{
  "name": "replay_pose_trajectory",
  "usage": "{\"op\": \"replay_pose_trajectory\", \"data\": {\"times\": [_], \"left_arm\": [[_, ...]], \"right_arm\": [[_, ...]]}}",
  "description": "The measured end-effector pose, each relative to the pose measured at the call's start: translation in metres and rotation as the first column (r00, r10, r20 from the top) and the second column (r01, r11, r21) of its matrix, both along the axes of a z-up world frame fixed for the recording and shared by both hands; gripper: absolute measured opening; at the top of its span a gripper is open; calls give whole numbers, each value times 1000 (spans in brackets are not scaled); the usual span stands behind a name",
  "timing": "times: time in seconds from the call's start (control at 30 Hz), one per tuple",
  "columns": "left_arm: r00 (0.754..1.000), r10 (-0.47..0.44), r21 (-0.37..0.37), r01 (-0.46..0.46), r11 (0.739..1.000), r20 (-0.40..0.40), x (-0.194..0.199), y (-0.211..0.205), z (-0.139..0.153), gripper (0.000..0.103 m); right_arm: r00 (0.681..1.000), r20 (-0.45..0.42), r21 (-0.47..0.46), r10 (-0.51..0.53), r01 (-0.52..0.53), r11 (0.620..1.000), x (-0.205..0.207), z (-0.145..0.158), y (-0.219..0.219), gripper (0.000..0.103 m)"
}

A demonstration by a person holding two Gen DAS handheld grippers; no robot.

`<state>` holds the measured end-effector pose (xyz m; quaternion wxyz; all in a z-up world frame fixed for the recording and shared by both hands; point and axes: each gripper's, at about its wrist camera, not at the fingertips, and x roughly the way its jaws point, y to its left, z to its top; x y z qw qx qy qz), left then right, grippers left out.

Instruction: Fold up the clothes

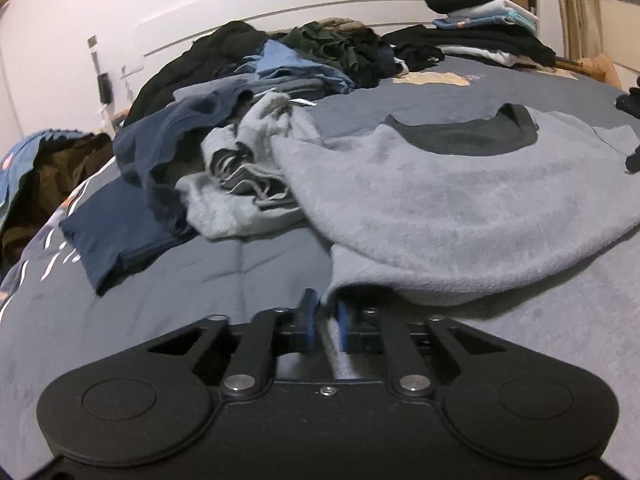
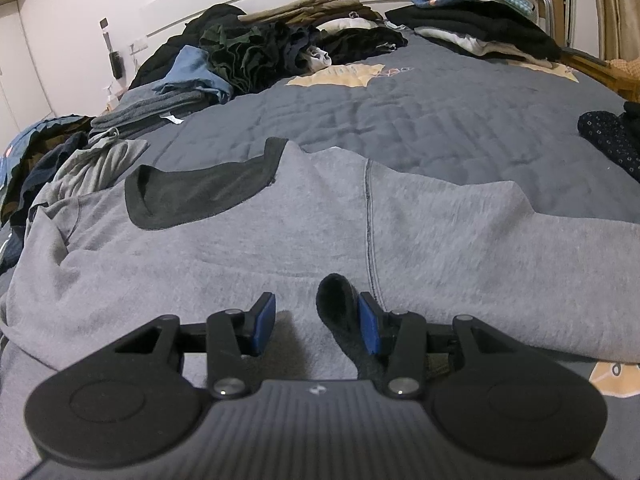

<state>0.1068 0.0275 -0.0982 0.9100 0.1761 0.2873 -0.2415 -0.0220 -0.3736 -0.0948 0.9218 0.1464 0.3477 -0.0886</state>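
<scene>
Sweatshirt (image 2: 280,232) lay spread on the bed (image 2: 440,120), just ahead of both sets of fingers. Left gripper (image 1: 323,316) was closed on its near edge; right gripper (image 2: 316,324) stood apart over the fleece, a dark cuff (image 2: 336,304) against its right finger. Soft, thick and limp, it would likely sag and drag; hems and seams looked the surest holds. Beyond lay loose clothes (image 1: 224,152) and folded stacks (image 2: 472,12).

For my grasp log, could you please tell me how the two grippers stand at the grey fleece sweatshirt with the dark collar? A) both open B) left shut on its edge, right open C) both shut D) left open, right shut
B: the left gripper pinches the edge of the grey fleece sweatshirt between nearly closed blue pads, while the right gripper sits with pads wide apart over the fabric.
</scene>
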Motion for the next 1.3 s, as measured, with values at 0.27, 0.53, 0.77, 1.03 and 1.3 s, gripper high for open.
{"op": "replay_pose_trajectory", "data": {"times": [0.27, 0.53, 0.77, 1.03, 1.3], "left_arm": [[999, -17, 57, 14, 998, 50, -2, -10, -2, 12], [996, -38, 57, 33, 998, 76, -1, -11, -2, 11], [996, -46, 42, 43, 998, 77, -3, -10, -2, 11], [995, -49, 56, 44, 997, 91, -1, -15, -7, 14], [995, -49, 26, 47, 999, 92, 1, -14, -10, 14]], "right_arm": [[999, 35, 21, 30, -31, 999, -2, 16, 9, 44], [975, 100, 84, 197, -205, 975, 26, 49, 55, 52], [873, 147, 106, 466, -482, 870, 124, 75, 153, 59], [794, 35, -1, 608, -608, 794, 197, 66, 232, 65], [782, -76, 48, 619, -617, 785, 231, 38, 263, 29]]}}
